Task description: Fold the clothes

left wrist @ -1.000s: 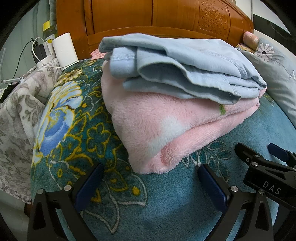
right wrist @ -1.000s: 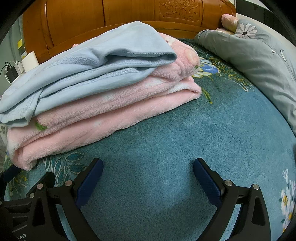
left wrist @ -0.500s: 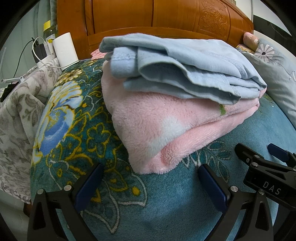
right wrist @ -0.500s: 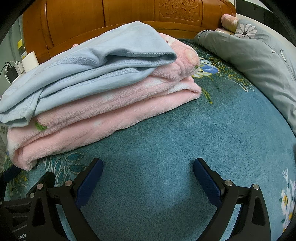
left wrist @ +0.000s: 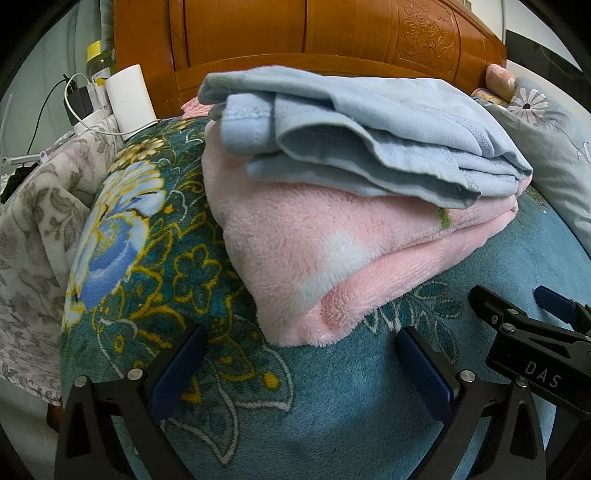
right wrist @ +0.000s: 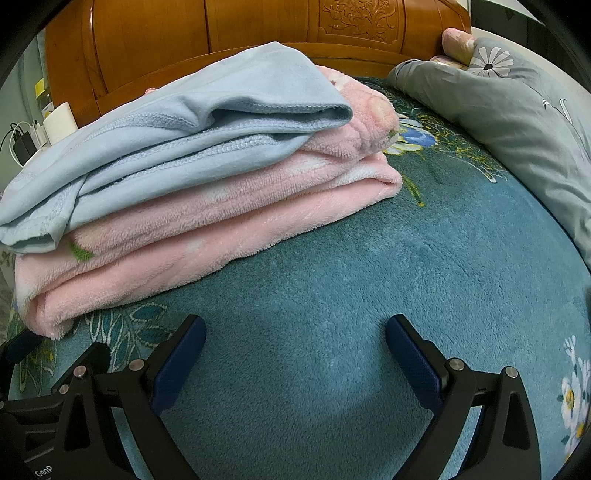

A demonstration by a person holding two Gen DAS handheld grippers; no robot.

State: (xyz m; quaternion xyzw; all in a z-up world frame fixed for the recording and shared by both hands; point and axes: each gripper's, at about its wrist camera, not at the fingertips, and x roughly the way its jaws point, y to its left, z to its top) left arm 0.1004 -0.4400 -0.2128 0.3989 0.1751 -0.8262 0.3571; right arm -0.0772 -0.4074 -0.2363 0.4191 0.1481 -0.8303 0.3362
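Observation:
A folded light blue garment [left wrist: 369, 129] [right wrist: 177, 147] lies on top of a folded pink fleece garment [left wrist: 314, 251] [right wrist: 207, 229] on the teal floral bedspread [left wrist: 332, 406] [right wrist: 369, 277]. My left gripper [left wrist: 299, 354] is open and empty, just in front of the pink garment's near corner. My right gripper [right wrist: 295, 350] is open and empty over bare bedspread, to the right of the stack. The right gripper also shows at the left wrist view's right edge [left wrist: 524, 325].
A carved wooden headboard [left wrist: 332, 33] [right wrist: 258, 33] stands behind the stack. A grey flowered pillow [right wrist: 517, 110] [left wrist: 554, 147] lies at the right. A white cylinder [left wrist: 129, 96], chargers and cables sit at the far left beside a grey patterned cloth [left wrist: 29, 240].

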